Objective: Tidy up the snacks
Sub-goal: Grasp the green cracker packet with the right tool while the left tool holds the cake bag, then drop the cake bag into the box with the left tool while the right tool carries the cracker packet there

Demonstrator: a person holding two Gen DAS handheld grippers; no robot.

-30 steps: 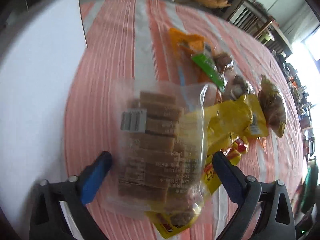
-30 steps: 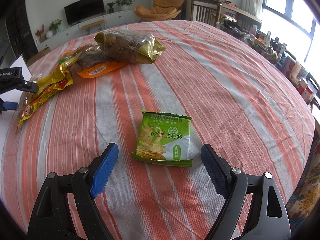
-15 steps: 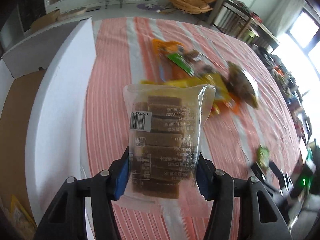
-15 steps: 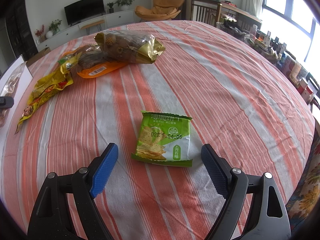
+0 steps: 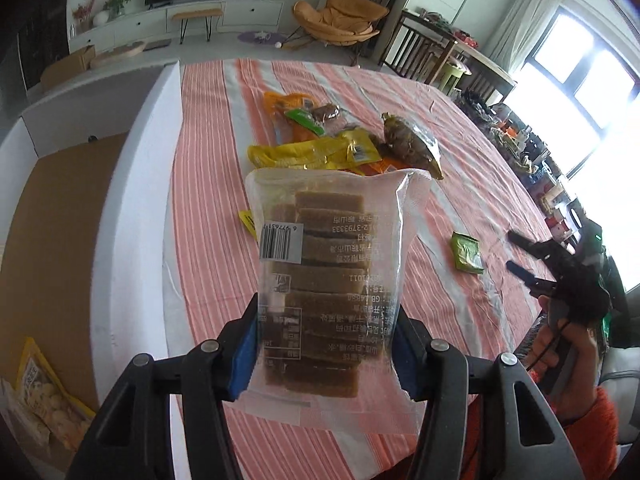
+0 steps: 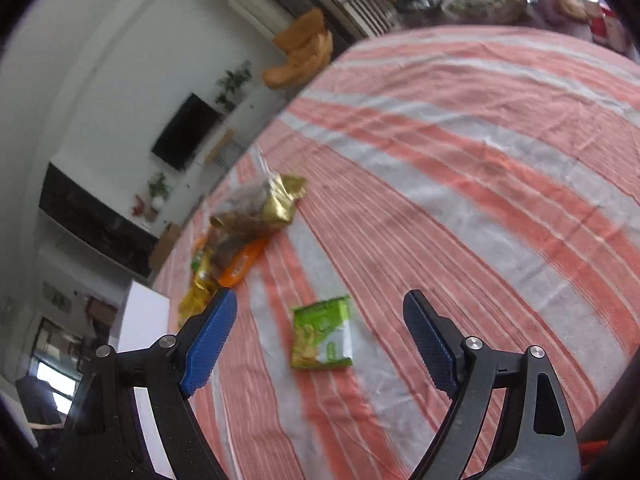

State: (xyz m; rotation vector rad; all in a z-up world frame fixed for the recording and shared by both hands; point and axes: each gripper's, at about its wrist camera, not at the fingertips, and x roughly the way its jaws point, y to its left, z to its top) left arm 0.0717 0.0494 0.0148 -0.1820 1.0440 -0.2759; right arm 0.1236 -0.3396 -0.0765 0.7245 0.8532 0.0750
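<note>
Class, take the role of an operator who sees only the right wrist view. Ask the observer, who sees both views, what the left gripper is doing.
Operator: Is the left gripper holding anything?
Observer: Yes. The left gripper is shut on a clear bag of brown bars, held above the striped tablecloth.
Operator: What lies left of the table?
Observer: A white box with a brown floor.
Operator: Is anything in it already?
Observer: One yellow snack bag lies in its near corner.
</note>
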